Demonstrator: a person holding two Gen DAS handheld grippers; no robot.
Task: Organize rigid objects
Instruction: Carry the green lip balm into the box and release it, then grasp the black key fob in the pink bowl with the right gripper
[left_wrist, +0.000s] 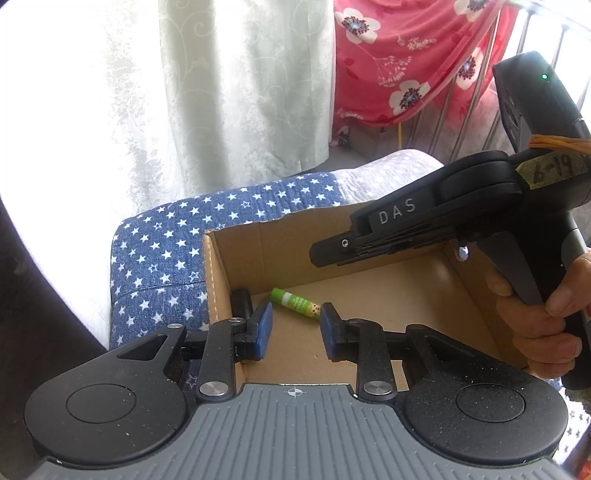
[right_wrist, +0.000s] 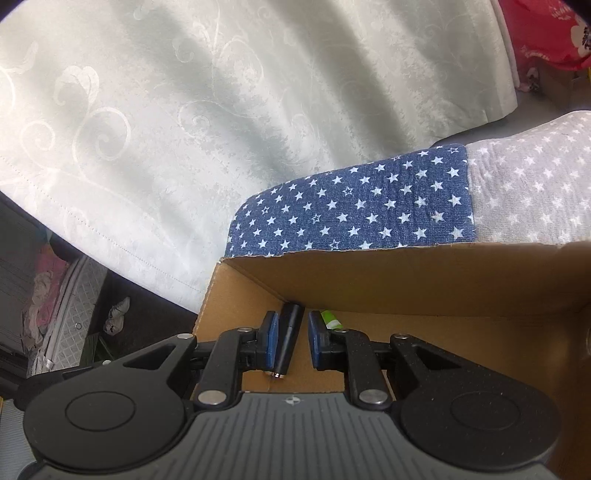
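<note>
An open cardboard box (left_wrist: 236, 258) sits on a star-patterned cushion. On its floor lies a green tube (left_wrist: 295, 302) and, in the left corner, a black cylinder (left_wrist: 241, 301). My left gripper (left_wrist: 295, 328) is open and empty over the box floor, with the green tube just ahead of its right pad. In the right wrist view my right gripper (right_wrist: 291, 339) is open over the same box (right_wrist: 406, 280). The black cylinder (right_wrist: 288, 339) lies between its pads, untouched by them. The green tube's end (right_wrist: 330, 320) shows by the right pad. The right gripper's body (left_wrist: 424, 221) hovers above the box.
The blue star-patterned cushion (left_wrist: 159, 251) bears the box, with a grey starred part (right_wrist: 535, 192) to the right. A pale curtain (left_wrist: 221, 92) hangs behind. A red floral cloth (left_wrist: 399, 59) drapes over a metal rack at the back right.
</note>
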